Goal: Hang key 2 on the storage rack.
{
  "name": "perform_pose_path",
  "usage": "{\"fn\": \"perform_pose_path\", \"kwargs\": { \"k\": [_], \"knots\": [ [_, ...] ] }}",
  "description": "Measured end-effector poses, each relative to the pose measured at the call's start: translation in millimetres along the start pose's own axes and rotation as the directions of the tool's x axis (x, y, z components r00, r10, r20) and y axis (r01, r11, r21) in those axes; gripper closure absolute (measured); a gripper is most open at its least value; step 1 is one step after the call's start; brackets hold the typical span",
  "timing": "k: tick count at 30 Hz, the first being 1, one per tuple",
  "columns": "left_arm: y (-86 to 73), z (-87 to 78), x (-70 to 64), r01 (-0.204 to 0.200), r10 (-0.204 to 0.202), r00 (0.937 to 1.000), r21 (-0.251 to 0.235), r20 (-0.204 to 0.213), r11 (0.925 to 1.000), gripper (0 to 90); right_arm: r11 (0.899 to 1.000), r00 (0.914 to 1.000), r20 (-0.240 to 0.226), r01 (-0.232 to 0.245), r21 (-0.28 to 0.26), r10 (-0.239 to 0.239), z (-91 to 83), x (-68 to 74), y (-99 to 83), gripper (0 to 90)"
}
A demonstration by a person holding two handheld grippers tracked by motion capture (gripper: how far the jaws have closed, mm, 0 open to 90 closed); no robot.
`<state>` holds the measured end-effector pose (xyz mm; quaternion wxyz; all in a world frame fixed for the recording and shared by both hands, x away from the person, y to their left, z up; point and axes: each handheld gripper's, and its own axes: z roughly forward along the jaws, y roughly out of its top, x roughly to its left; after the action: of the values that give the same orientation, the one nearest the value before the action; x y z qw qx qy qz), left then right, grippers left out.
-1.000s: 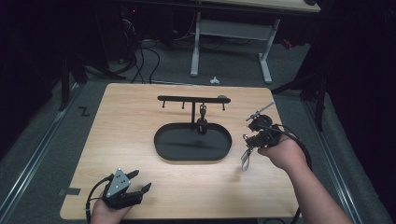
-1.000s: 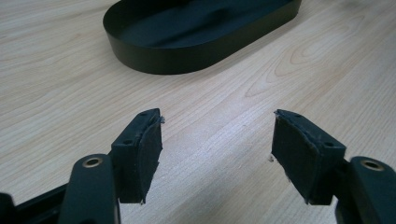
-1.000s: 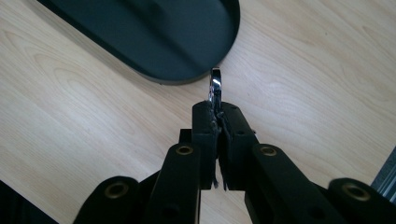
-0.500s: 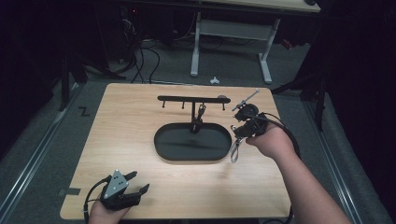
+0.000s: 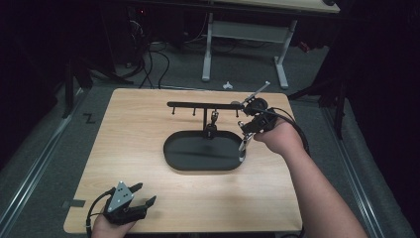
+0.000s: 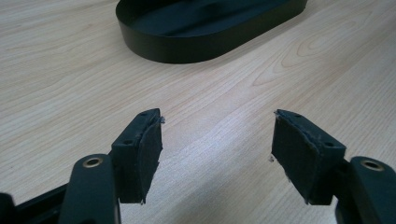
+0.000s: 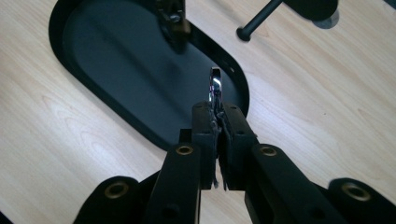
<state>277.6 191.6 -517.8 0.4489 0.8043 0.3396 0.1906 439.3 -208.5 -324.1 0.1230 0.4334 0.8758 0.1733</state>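
1. left gripper (image 5: 130, 202) rests at the table's (image 5: 148, 148) near left edge, jaws spread, holding nothing.
2. right gripper (image 7: 215, 108) pinches a small metal ring (image 7: 215, 85) over the black tray's (image 5: 173, 158) right end.
3. the ring looks light, stiff and slippery; best gripped across its flat band.
4. the hook rack (image 5: 198, 104) stands beyond.

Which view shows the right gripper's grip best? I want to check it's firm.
The right gripper view: the right gripper is shut on a thin metal piece above the tray. The high view shows it small; the left gripper view misses it.
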Motion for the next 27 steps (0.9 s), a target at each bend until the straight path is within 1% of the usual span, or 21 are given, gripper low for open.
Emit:
{"fn": "perform_pose_path", "kwargs": {
  "k": [6, 8, 9, 10, 14, 15, 18, 19, 20, 21, 23, 24, 26, 27],
  "knots": [
    [-0.7, -0.2, 0.3, 0.001, -0.001, 1.0000, -0.004, -0.004, 1.0000, 33.7, 1.000, 1.0000, -0.005, 0.004, -0.007, -0.004, 3.1, -1.8, 10.3, 86.0],
    [-0.8, -0.4, 0.5, 0.002, -0.002, 1.0000, -0.004, -0.003, 1.0000, 33.7, 1.000, 1.0000, -0.003, 0.005, -0.001, -0.005, 4.7, -1.8, 13.1, 86.0],
    [-0.8, -1.0, 0.7, 0.002, -0.002, 1.0000, -0.003, -0.003, 1.0000, 33.7, 1.000, 0.9999, 0.005, 0.013, -0.002, -0.013, 5.0, -2.4, 14.6, 86.0],
    [-0.7, -1.3, 0.8, 0.001, -0.001, 1.0000, -0.002, -0.003, 1.0000, 33.7, 1.000, 1.0000, 0.003, 0.004, -0.005, -0.004, 5.1, -2.9, 16.0, 86.0],
    [-0.6, -1.3, 0.8, 0.002, -0.002, 1.0000, -0.003, -0.002, 1.0000, 33.7, 1.000, 1.0000, 0.001, 0.000, -0.001, 0.000, 6.6, -7.3, 19.8, 86.0],
    [-0.7, -1.2, 1.1, 0.001, -0.001, 1.0000, -0.001, -0.002, 1.0000, 33.7, 1.000, 0.9999, -0.010, -0.008, -0.002, 0.008, 8.2, -9.9, 21.5, 85.9],
    [-0.8, -1.1, 1.3, 0.003, -0.003, 1.0000, -0.002, -0.001, 1.0000, 33.7, 1.000, 0.9998, -0.008, -0.018, 0.001, 0.018, 10.5, -12.8, 21.9, 85.8],
    [-0.8, -1.3, 1.4, 0.002, -0.002, 1.0000, -0.001, -0.001, 1.0000, 33.7, 1.000, 0.9995, -0.019, -0.024, -0.003, 0.024, 12.2, -16.0, 21.5, 85.6],
    [-1.0, -1.2, 1.3, 0.004, -0.004, 1.0000, -0.003, 0.000, 1.0000, 33.7, 1.000, 0.9995, -0.019, -0.024, -0.003, 0.024, 12.2, -16.0, 21.5, 85.6],
    [-1.3, -1.1, 1.5, 0.004, -0.004, 1.0000, 0.002, 0.004, 1.0000, 33.6, 1.000, 0.9995, -0.018, -0.027, -0.013, 0.027, 13.5, -17.8, 21.7, 85.6],
    [-1.6, -0.4, 1.2, 0.006, -0.006, 1.0000, 0.000, 0.002, 1.0000, 33.7, 1.000, 0.9997, -0.011, -0.022, -0.015, 0.022, 15.9, -18.4, 22.1, 85.4],
    [-1.5, -0.4, 1.1, 0.005, -0.005, 1.0000, 0.000, 0.002, 1.0000, 33.6, 0.999, 0.9996, -0.010, -0.028, -0.018, 0.027, 17.2, -18.6, 22.1, 85.1],
    [-1.4, -0.4, 1.1, 0.004, -0.004, 1.0000, 0.000, 0.002, 1.0000, 33.6, 1.000, 0.9998, -0.002, -0.022, -0.021, 0.022, 18.0, -19.3, 22.3, 84.5],
    [-1.6, -0.3, 1.3, 0.006, -0.006, 1.0000, -0.001, 0.003, 1.0000, 33.7, 0.999, 0.9999, 0.012, -0.006, -0.032, 0.006, 20.5, -20.6, 22.3, 83.5]
  ]
}}
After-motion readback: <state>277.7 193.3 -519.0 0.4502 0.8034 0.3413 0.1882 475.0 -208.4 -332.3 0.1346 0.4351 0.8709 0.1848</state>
